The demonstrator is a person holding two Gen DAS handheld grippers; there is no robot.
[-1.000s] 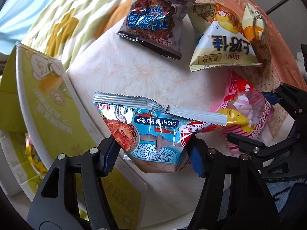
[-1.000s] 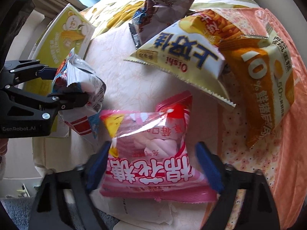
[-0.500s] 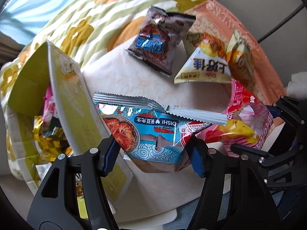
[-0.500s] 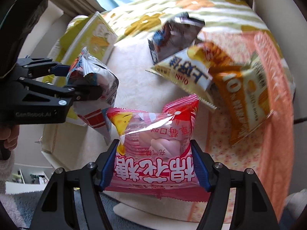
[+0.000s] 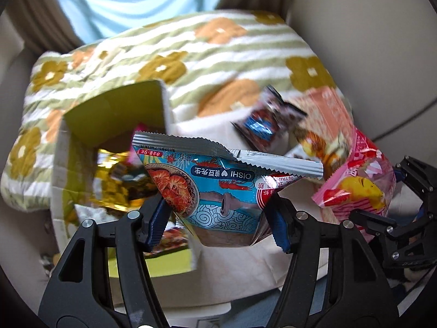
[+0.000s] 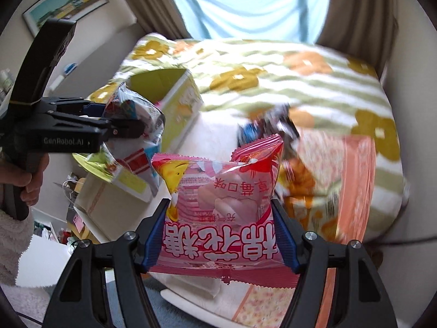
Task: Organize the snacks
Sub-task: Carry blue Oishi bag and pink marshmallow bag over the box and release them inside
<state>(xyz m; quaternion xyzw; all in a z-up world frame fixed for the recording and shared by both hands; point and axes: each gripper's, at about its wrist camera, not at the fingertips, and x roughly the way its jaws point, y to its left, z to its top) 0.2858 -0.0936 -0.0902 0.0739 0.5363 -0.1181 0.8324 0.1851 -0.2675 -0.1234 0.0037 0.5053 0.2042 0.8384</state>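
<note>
My left gripper (image 5: pixel 218 224) is shut on a blue Oishi shrimp-cracker bag (image 5: pixel 215 188) and holds it in the air beside the open yellow-green box (image 5: pixel 114 114). My right gripper (image 6: pixel 220 243) is shut on a pink marshmallow bag (image 6: pixel 221 207), lifted above the table. The left gripper (image 6: pixel 128 120) with its blue bag (image 6: pixel 144 114) shows in the right wrist view next to the box (image 6: pixel 180 101). The pink bag (image 5: pixel 357 186) also shows at the right of the left wrist view.
The box holds a gold-wrapped snack (image 5: pixel 114 180) and other packets. A dark chocolate snack bag (image 5: pixel 267 125) and orange chip bags (image 6: pixel 303 175) lie on the white table (image 5: pixel 240 262). A flowered, striped cushion (image 5: pixel 218 54) lies behind; a peach cloth (image 6: pixel 355 180) lies at the right.
Both grippers have risen and pulled back with their bags. The right gripper closed on the pink bag and lifted it. The open box now shows more fully.
</note>
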